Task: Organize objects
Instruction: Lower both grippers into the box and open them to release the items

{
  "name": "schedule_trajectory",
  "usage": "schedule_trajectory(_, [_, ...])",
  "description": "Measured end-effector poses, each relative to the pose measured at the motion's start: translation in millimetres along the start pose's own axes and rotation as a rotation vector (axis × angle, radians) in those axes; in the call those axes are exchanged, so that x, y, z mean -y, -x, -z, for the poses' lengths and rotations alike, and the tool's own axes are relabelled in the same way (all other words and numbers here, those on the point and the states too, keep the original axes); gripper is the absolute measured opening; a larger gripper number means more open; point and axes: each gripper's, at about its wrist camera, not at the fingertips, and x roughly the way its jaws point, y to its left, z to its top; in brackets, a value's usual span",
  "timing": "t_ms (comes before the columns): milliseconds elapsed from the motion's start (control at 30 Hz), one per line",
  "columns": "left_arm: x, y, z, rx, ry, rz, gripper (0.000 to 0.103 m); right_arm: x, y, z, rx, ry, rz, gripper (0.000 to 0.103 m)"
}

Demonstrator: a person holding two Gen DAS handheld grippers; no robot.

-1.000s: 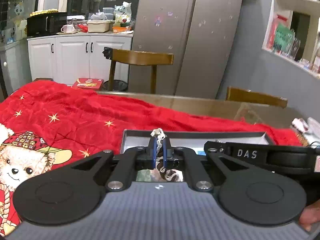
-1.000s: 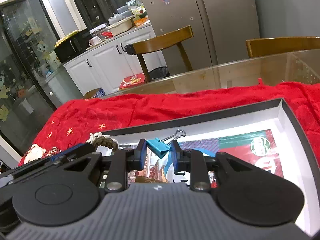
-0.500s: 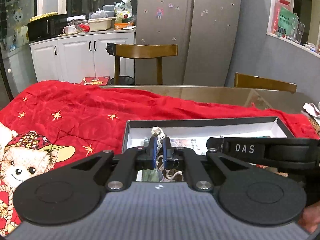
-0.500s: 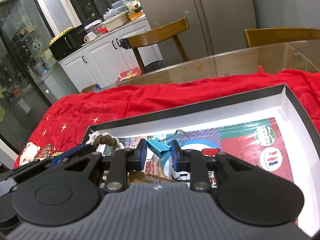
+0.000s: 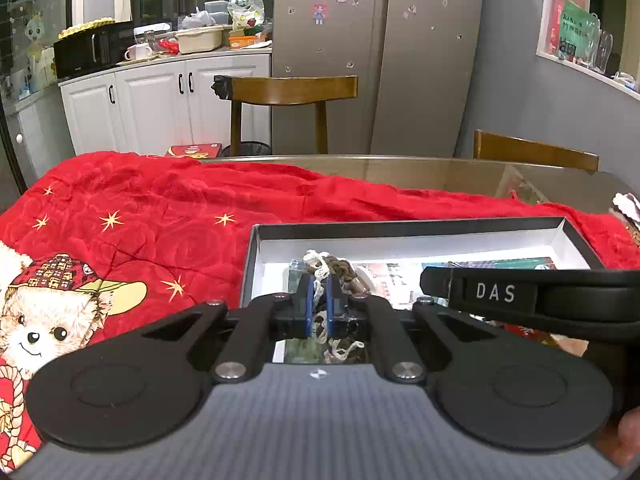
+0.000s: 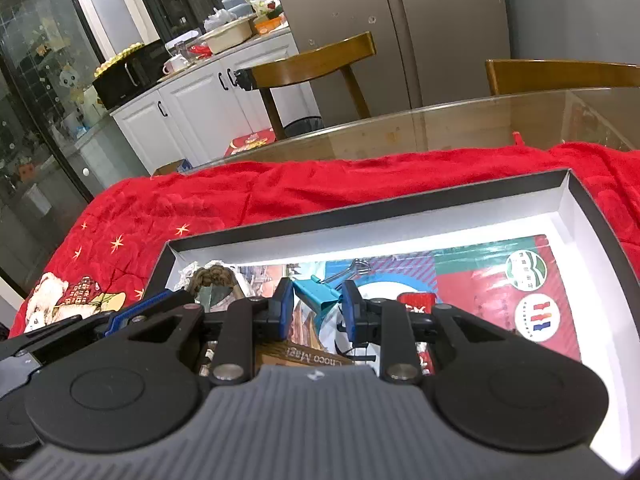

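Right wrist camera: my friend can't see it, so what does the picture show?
The right gripper is shut on a blue binder clip, above an open box that lies on a red blanket. The box holds colourful printed packets and a braided cord at its left end. Behind are wooden chairs, white cabinets and a fridge.

grey wall (image 5: 520, 92) | steel fridge (image 5: 376, 52) | white cabinets (image 5: 160, 108) | wooden chair (image 5: 288, 92)

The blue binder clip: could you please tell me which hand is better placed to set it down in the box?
Right. The right tongs already grip the blue binder clip above the box.
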Motion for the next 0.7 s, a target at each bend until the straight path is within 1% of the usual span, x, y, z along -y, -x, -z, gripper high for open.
schedule_trajectory(233, [-1.0, -5.9, 1.7, -0.021, 0.001, 0.006, 0.008, -2.6, -2.4, 1.4, -0.007, 0.014, 0.01, 0.03])
schedule_trajectory(433, [-0.7, -6.9, 2.2, -0.027, 0.002, 0.031, 0.008, -1.1, -3.9, 1.4, -0.014, 0.01, 0.01, 0.03])
schedule_trajectory(600, [2.2, -4.6, 2.2, -0.026, -0.004, 0.038, 0.008, -0.9, -4.7, 1.6, -0.021, 0.012, 0.012, 0.03])
schedule_trajectory(700, [-0.5, -3.0, 0.7, -0.032, 0.013, 0.057, 0.008, -1.6, -4.6, 1.8, -0.02, 0.018, 0.019, 0.03])
